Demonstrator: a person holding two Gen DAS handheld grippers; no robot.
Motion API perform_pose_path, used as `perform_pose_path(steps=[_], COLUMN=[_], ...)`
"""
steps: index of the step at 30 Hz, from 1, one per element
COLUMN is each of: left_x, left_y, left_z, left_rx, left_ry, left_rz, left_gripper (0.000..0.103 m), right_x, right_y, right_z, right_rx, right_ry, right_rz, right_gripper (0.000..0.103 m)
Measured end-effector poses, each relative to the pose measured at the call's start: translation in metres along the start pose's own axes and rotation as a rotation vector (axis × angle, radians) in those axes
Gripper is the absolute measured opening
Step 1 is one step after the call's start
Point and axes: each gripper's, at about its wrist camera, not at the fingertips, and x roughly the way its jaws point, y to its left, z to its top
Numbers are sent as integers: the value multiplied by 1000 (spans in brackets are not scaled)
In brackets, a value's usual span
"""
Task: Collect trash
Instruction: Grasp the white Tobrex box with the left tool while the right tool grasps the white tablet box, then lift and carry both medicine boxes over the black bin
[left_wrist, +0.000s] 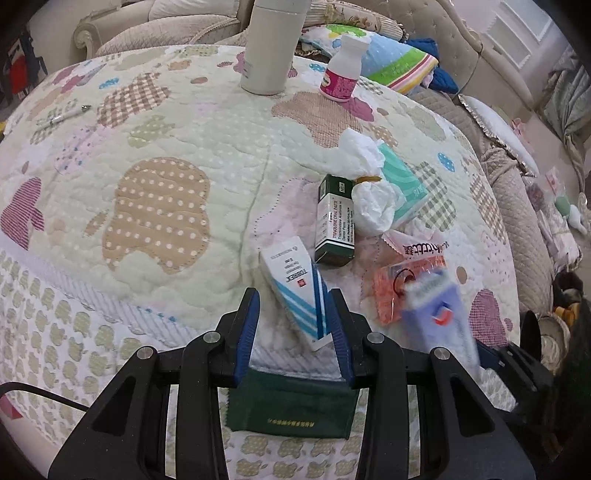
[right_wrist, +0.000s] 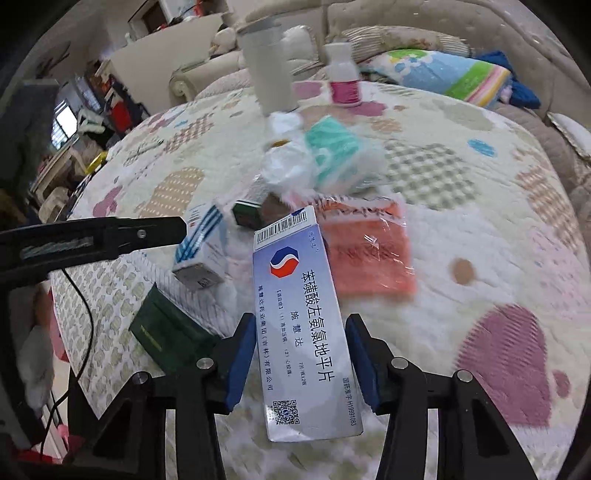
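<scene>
Lavender box (right_wrist: 303, 325) between right tool (right_wrist: 301, 354) pads, orange packet (right_wrist: 369, 251) behind.

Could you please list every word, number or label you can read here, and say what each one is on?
"TOBREX": blue-striped white box in the left gripper.
"TRINOLONE ORAL PASTE": green and white box; smaller print is blurred.
"苯磺酸左氨氯地平片", "施慧达", "H19991083": pale blue box in the right gripper.
Orange packet and pink-labelled bottle: unreadable.

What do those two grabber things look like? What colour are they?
Both are black plastic with cut-out holes and round silver bolts. The left gripper and the right gripper each have two fingers lined with ridged blue pads. A thin black cable hangs below the left one. No hands or sleeves show.
</scene>
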Motion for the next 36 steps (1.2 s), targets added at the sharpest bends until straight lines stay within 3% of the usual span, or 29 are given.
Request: perform_pose_path(steps=[11, 23, 30, 36], left_x=[17, 22, 6, -13], left_y=[-12, -8, -8, -29], left_z=[4, -1, -10, -16], left_rx=[15, 31, 82, 136], left_ry=[-6, -15, -41, -63], left_rz=[23, 1, -37, -58], left_gripper=[36, 37, 32, 32], right_x=[-36, -30, -31, -43], right_y=[-74, -65, -65, -71], right_z=[-40, -46, -50, -46], right_rx=[192, 143, 132, 177], right_ry=[-17, -23, -52, -75], right_rz=[-131, -219, -215, -152], right_gripper=[48, 50, 46, 46])
